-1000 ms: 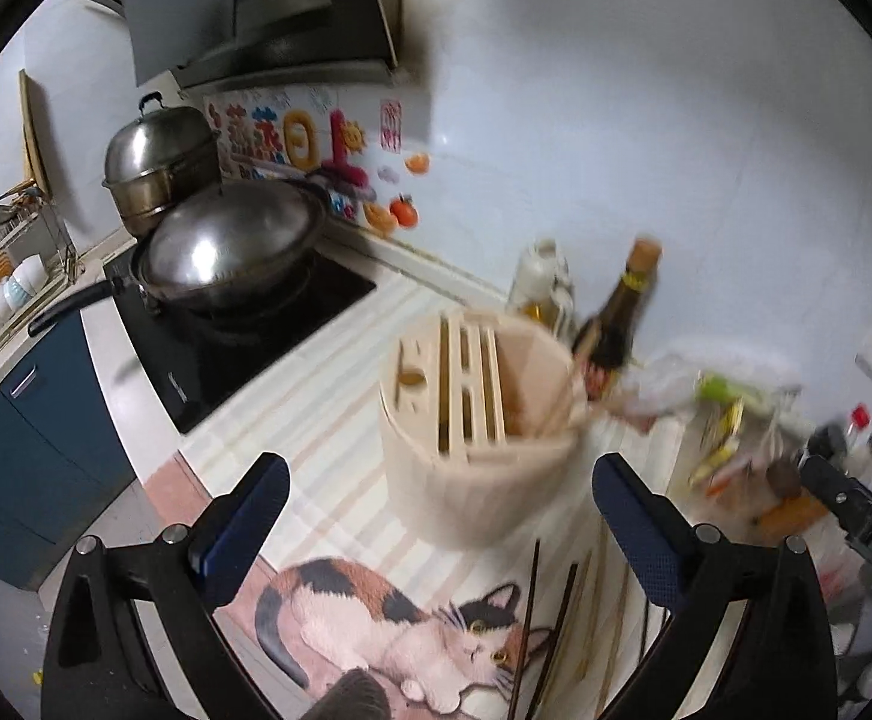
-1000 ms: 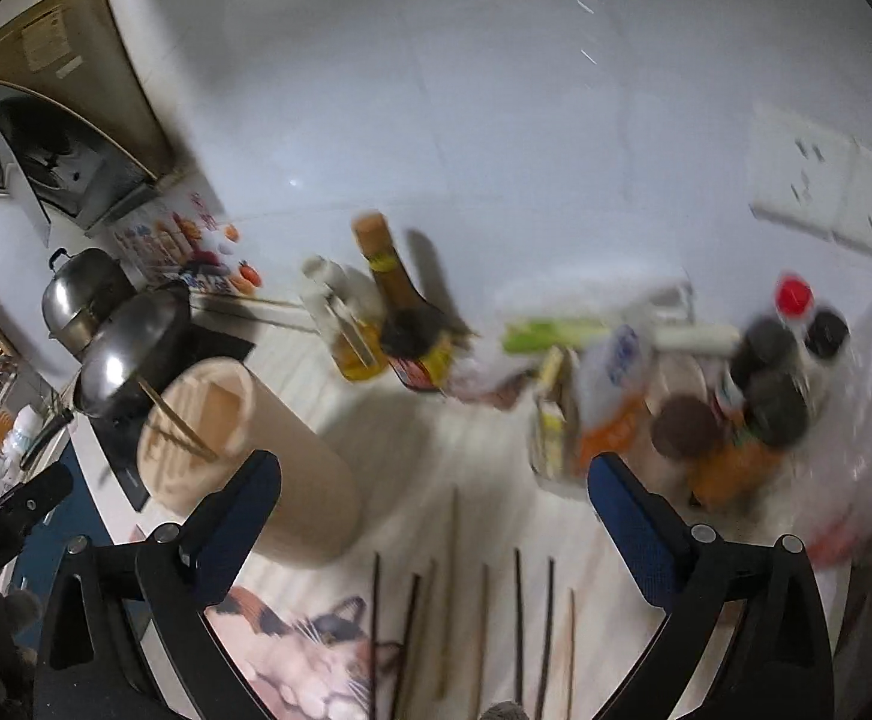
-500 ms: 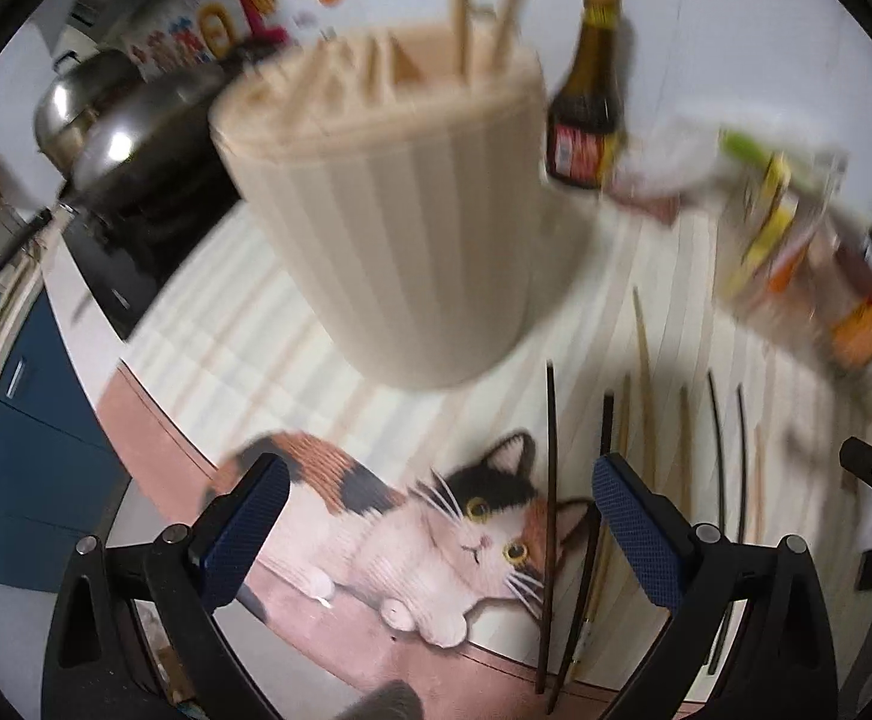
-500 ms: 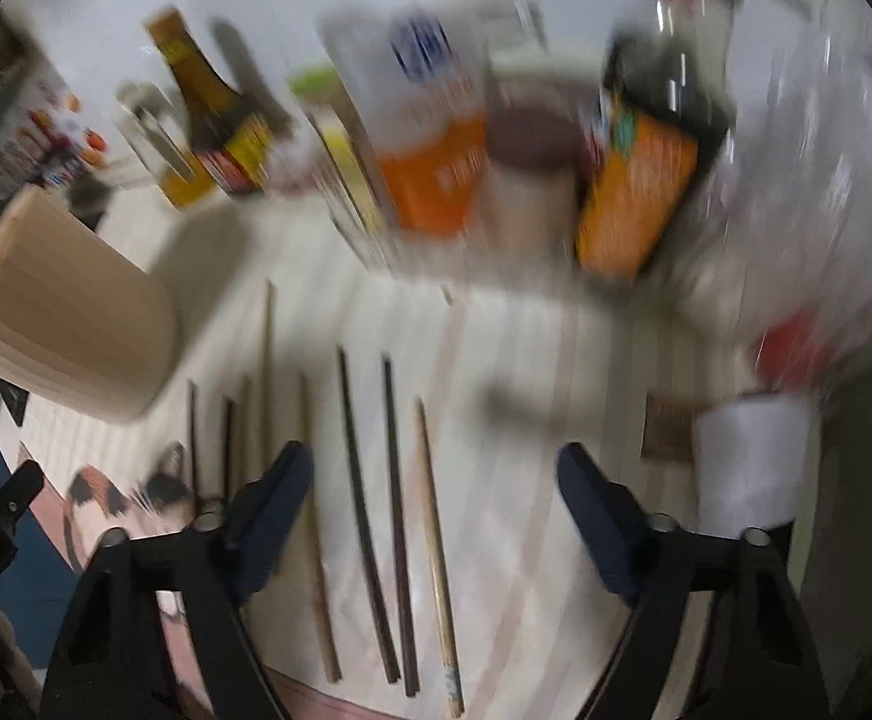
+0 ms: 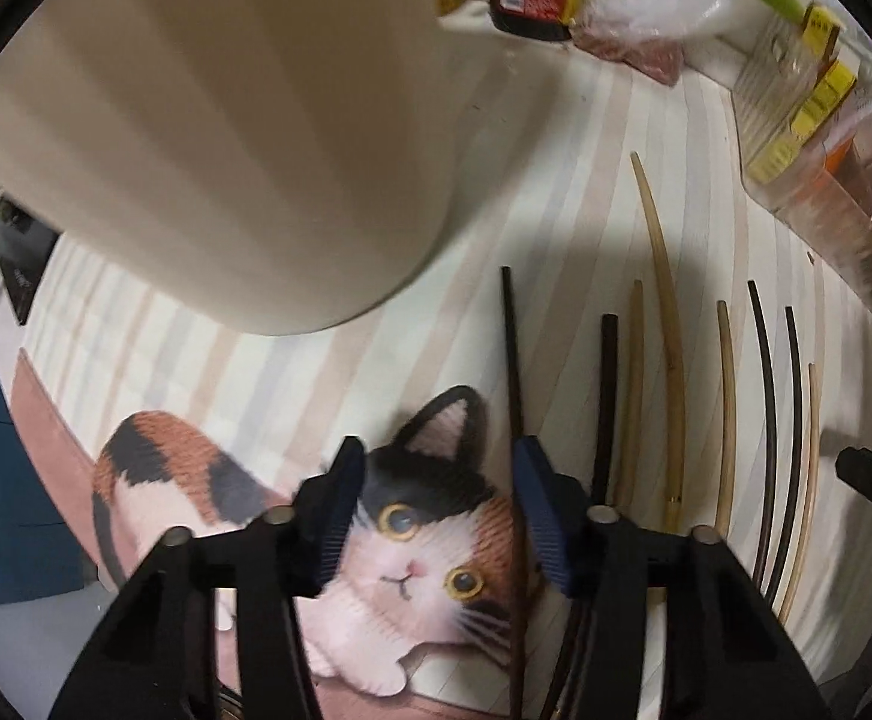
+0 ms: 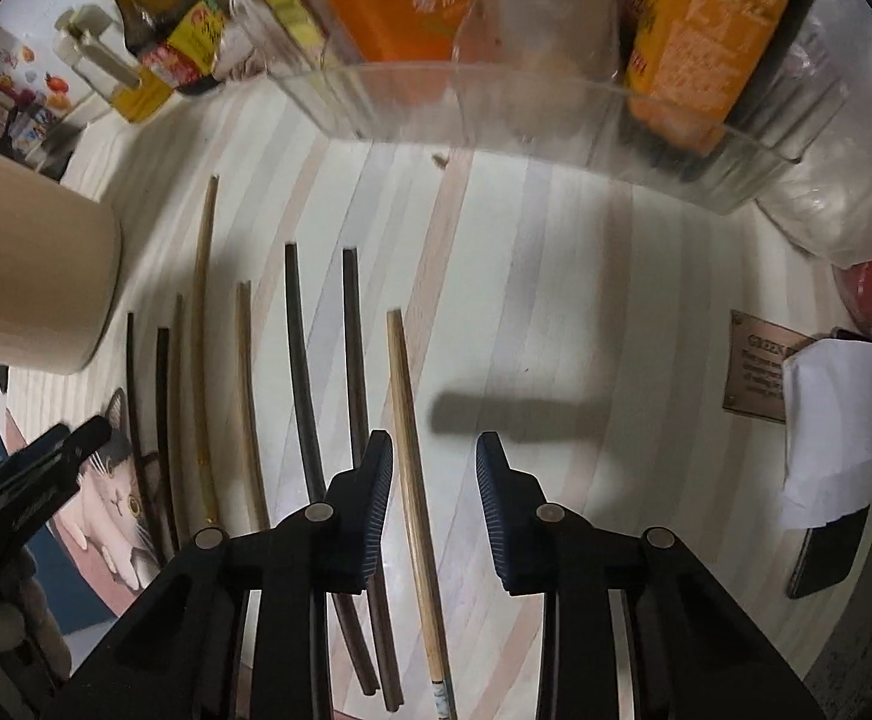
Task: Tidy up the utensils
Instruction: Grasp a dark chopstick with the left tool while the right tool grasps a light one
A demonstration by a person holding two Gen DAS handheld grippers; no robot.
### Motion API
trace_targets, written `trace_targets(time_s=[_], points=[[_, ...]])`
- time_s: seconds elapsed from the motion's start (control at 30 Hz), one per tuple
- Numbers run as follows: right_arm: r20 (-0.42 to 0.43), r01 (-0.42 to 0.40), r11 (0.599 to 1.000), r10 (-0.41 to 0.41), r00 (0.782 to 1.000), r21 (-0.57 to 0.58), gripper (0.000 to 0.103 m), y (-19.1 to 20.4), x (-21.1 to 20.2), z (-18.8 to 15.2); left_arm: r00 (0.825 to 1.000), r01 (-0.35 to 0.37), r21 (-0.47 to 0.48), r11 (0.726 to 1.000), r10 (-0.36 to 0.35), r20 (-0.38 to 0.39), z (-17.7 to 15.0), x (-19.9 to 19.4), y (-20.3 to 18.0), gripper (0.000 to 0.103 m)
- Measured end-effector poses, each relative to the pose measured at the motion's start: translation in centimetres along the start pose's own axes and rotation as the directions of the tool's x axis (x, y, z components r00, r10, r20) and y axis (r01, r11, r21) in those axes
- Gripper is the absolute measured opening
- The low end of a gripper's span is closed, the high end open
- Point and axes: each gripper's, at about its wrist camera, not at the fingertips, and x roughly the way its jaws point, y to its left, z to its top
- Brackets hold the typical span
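The left gripper (image 5: 436, 510) is low over the counter (image 6: 556, 276), its jaws half narrowed and closing, with the leftmost dark chopstick (image 5: 511, 360) running between them, hard against the right-hand pad; nothing is pinched yet. The right gripper (image 6: 430, 492) is closing too, its jaws narrow around the pale chopstick (image 6: 406, 420) at the right end of the row, which lies nearer the left pad with clear gaps on both sides.

The other chopsticks lie side by side on the striped counter between those two. The beige holder (image 5: 226, 120) stands at the far left, close behind the cat-print mat (image 5: 424, 516) on which the near ends of the leftmost sticks rest.

The risk I see is off-centre closing: on each side one pad will likely meet the stick first and roll or skid it sideways into its neighbours, so the jaws close on nothing or on two at once. The left side looks worse, since another dark chopstick (image 5: 607, 396) lies just beside the right-hand pad. A thin round stick pinched flat against the counter may also pivot when lifted.
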Motion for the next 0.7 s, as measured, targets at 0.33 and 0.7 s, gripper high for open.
trace_targets(time_s=[0.33,0.7], points=[[-0.055,0.043,0.995,-0.048,0.997,-0.087,0.029,1.7,2.2,-0.7,0.999,0.044,0.023,0.999,-0.044,-0.020,-0.2,1.5,-1.1,0.015],[-0.134,0.098,0.985,-0.117,0.984,-0.140,0.006,1.0,2.2,-4.3,0.997,0.023,-0.010,1.000,-0.024,-0.073,-5.8,0.5,1.9,0.004]])
